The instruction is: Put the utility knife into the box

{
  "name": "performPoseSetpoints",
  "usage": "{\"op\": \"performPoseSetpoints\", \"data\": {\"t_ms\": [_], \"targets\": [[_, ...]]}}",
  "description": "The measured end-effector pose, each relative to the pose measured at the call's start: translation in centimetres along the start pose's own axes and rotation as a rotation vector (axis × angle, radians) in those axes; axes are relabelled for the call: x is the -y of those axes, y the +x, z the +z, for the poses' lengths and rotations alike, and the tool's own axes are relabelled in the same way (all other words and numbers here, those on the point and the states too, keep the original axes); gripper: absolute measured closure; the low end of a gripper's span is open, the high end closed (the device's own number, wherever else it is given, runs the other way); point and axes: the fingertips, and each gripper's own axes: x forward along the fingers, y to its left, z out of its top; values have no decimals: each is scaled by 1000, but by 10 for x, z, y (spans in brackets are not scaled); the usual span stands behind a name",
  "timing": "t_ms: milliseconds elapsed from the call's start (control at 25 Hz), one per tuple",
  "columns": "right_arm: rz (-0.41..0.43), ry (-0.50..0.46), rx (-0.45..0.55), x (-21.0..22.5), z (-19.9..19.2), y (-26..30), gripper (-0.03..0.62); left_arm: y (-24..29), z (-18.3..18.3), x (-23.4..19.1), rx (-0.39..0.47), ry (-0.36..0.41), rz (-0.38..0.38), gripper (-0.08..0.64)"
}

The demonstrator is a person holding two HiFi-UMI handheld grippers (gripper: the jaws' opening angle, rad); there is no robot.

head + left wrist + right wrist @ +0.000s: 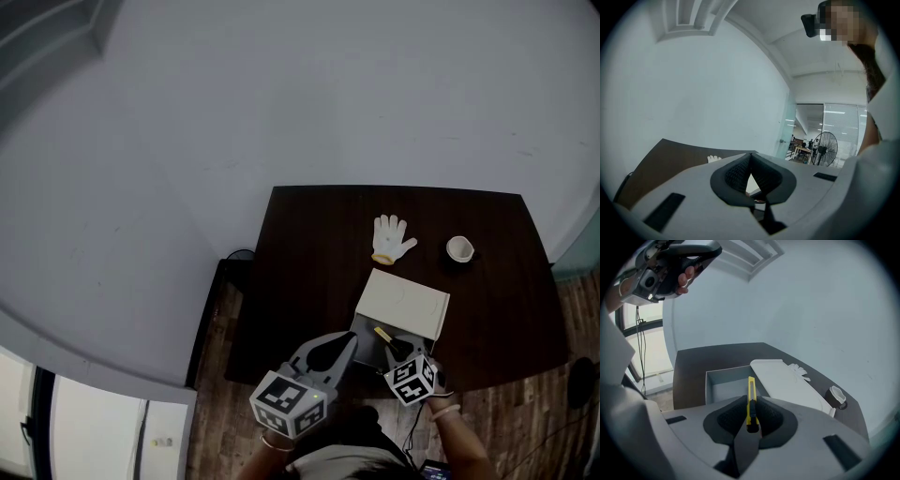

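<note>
Pale walls enclose a dark brown tabletop standing on a wood-patterned floor; the left gripper view also shows a glazed partition and a standing fan in the distance. On the tabletop lie a white glove and a small white cup toward the far edge. The grey box sits at the near edge, its white lid folded back on the far side. The right gripper has its jaws pinching the yellow utility knife by the rear of its handle. The knife's long axis runs straight forward from the jaws, and its free end projects over the open interior of the box. The box thus lies directly ahead of and below the right jaws, with the lid just to their right. The knife does not appear to touch the box floor, though the gap cannot be judged. The left gripper is raised beside the right one, its jaws pressed together at the tips with nothing between them. The right gripper is therefore the nearer and working one. By judgement, the remaining move is a short descent into the box followed by release.
</note>
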Motion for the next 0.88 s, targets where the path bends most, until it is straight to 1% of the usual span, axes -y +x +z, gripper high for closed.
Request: {"op": "performPoseSetpoints", "data": {"t_ms": [720, 880], "targets": [[85, -89, -82, -9, -16, 36, 522, -8, -7, -10, -7, -11, 65, 541], [112, -91, -112, -9, -21, 43, 520, -9, -8, -12, -9, -15, 79, 541]]}}
